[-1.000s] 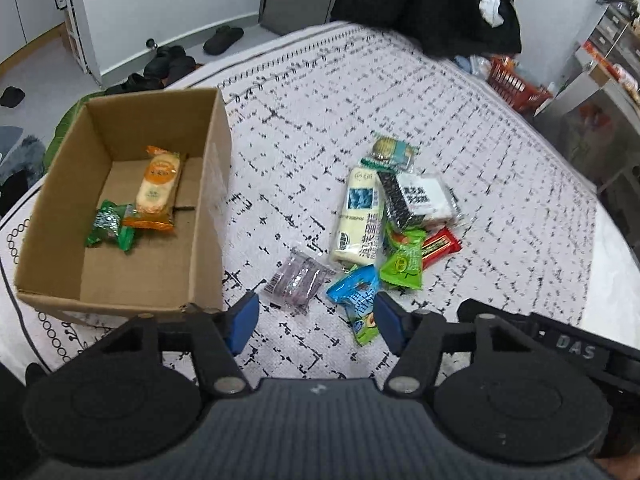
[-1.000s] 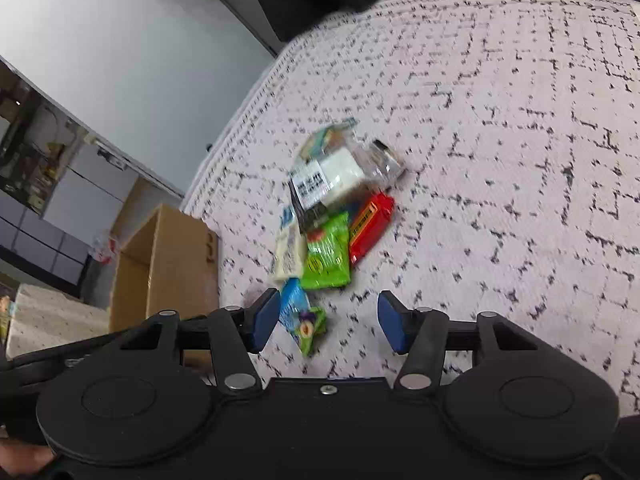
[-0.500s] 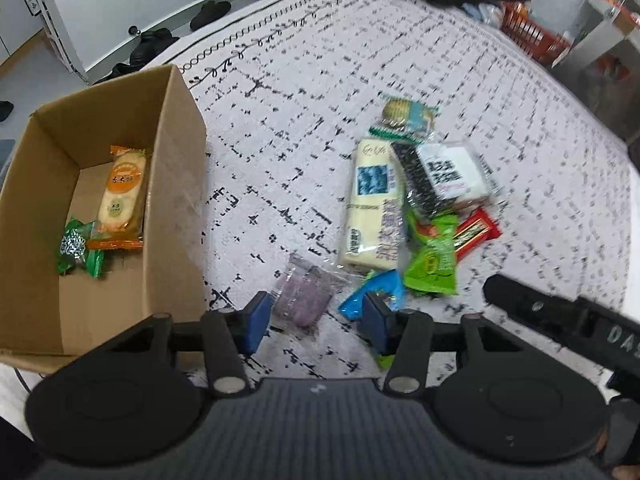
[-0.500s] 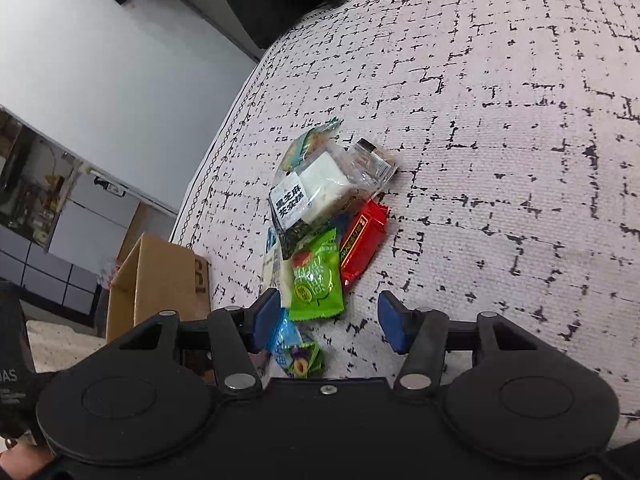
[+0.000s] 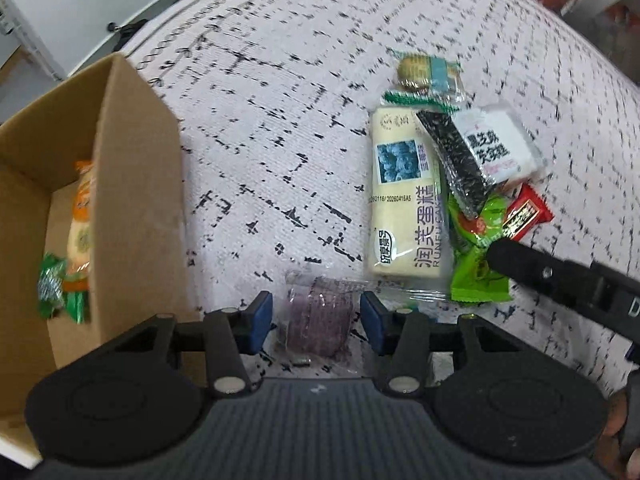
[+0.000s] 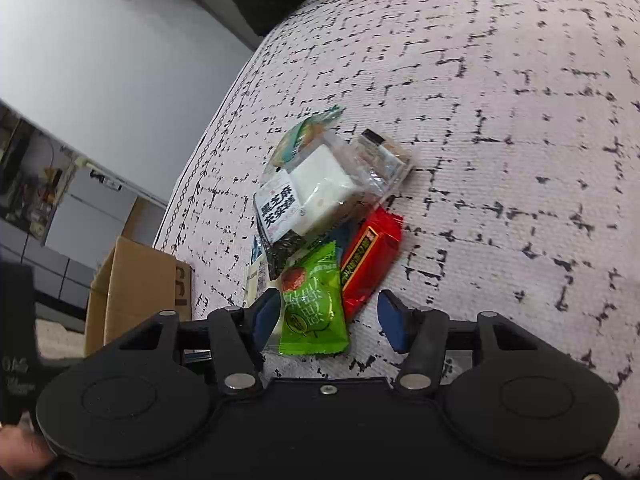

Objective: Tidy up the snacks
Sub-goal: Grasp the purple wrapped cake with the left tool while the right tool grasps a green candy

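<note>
My left gripper (image 5: 316,322) is open, its blue pads on either side of a clear packet of purple snack (image 5: 318,320) lying on the white patterned cloth (image 5: 260,140). My right gripper (image 6: 328,322) is open around the lower end of a green snack packet (image 6: 314,308), with a red bar (image 6: 368,258) beside it. The pile also holds a long cream cake packet (image 5: 404,200), a white and black sesame packet (image 6: 308,200) and a small green-edged packet (image 5: 426,74). The cardboard box (image 5: 132,200) at the left holds an orange packet (image 5: 82,220) and a green candy (image 5: 54,284).
The right gripper's black body (image 5: 560,280) crosses the lower right of the left wrist view. A white wall (image 6: 100,60) and cabinets (image 6: 60,208) stand beyond the cloth's edge. The box also shows in the right wrist view (image 6: 136,284).
Both grippers have come down and forward onto the pile. The left one now straddles the purple packet; the right one now straddles the green packet. Both stay open.
</note>
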Tool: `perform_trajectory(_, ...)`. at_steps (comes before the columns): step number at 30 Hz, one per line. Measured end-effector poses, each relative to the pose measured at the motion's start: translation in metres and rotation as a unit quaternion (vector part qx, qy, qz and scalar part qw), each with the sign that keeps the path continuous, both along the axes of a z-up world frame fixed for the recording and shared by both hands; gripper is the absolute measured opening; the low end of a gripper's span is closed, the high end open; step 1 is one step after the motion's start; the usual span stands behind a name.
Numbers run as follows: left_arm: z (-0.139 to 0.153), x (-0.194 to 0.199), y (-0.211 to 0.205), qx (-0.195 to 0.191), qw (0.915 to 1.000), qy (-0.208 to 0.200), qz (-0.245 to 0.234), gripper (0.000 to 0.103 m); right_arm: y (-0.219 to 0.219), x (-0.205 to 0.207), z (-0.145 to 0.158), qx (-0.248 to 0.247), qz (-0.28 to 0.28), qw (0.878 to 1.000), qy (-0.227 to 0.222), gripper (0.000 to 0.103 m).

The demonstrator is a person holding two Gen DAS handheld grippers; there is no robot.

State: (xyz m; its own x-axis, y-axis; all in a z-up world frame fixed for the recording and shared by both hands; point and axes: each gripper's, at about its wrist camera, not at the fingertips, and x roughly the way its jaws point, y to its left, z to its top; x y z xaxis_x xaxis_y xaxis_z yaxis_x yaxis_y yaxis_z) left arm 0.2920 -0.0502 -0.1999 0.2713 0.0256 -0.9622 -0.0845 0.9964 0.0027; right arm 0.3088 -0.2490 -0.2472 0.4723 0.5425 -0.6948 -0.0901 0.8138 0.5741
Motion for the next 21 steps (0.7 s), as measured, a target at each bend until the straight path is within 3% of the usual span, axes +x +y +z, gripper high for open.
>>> perform_trajectory(4,-0.011,0.009,0.004,-0.011,0.9997,0.023,0.004,0.049,0.009,0.002,-0.001,-0.023,0.022,0.999,-0.012,0.053)
perform_trajectory(7,-0.012,0.01,0.003,-0.008,0.9996,0.028,0.002,0.046,0.015,0.002,0.001,-0.038,0.035,0.999,-0.018,0.045)
perform_trajectory(9,-0.011,0.009,0.002,-0.014,0.9995,0.028,-0.002,0.041,0.015,0.003,0.0,-0.033,0.046,0.998,-0.001,0.032)
perform_trajectory(12,-0.01,0.009,0.005,-0.015,0.9995,0.029,0.001,0.034,0.017,0.001,0.004,-0.035,0.056,0.998,0.006,0.029)
perform_trajectory(21,0.008,-0.004,0.012,-0.03,0.9995,0.01,0.0,0.032,0.01,-0.018,0.029,-0.026,0.041,0.999,-0.021,0.027)
